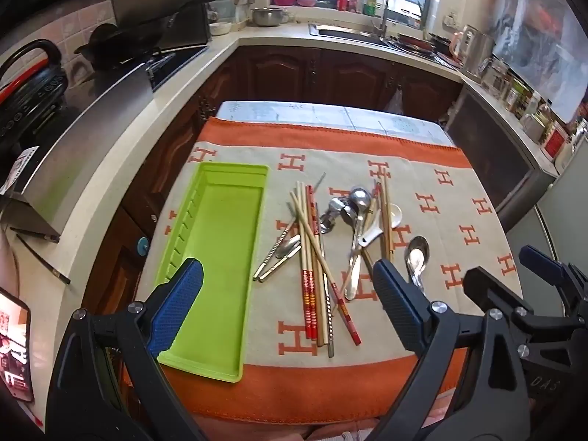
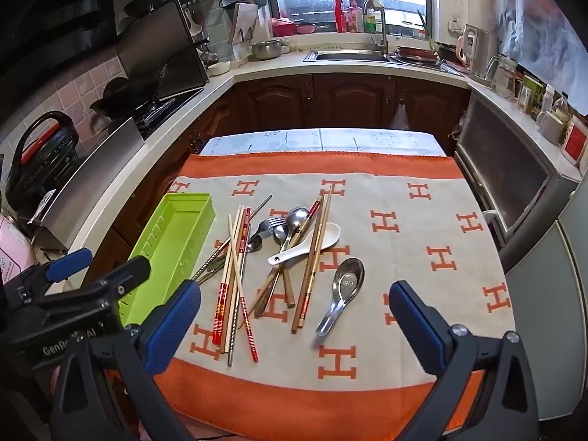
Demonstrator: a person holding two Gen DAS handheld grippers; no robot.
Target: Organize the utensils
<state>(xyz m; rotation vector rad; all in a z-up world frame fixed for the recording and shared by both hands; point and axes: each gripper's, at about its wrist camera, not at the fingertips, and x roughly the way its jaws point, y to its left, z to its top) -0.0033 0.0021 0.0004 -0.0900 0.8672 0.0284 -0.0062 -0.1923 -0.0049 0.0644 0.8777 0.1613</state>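
Lying on the orange-and-beige patterned cloth [image 1: 422, 191], the long green plastic tray [image 1: 217, 257] holds nothing; mixed chopsticks and spoons [image 1: 323, 250] lie piled beside it. Left gripper [image 1: 286, 308] hovers spread, unloaded.

Right-wrist view: right gripper [image 2: 294, 327] likewise spread, unloaded; steel spoon [image 2: 341, 294] lies apart.

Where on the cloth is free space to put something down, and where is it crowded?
Free: the cloth right of the steel spoon, up to the right edge, and the green tray itself, which holds nothing. Crowded: the middle, where the chopsticks and white spoon lie crossed in a pile.
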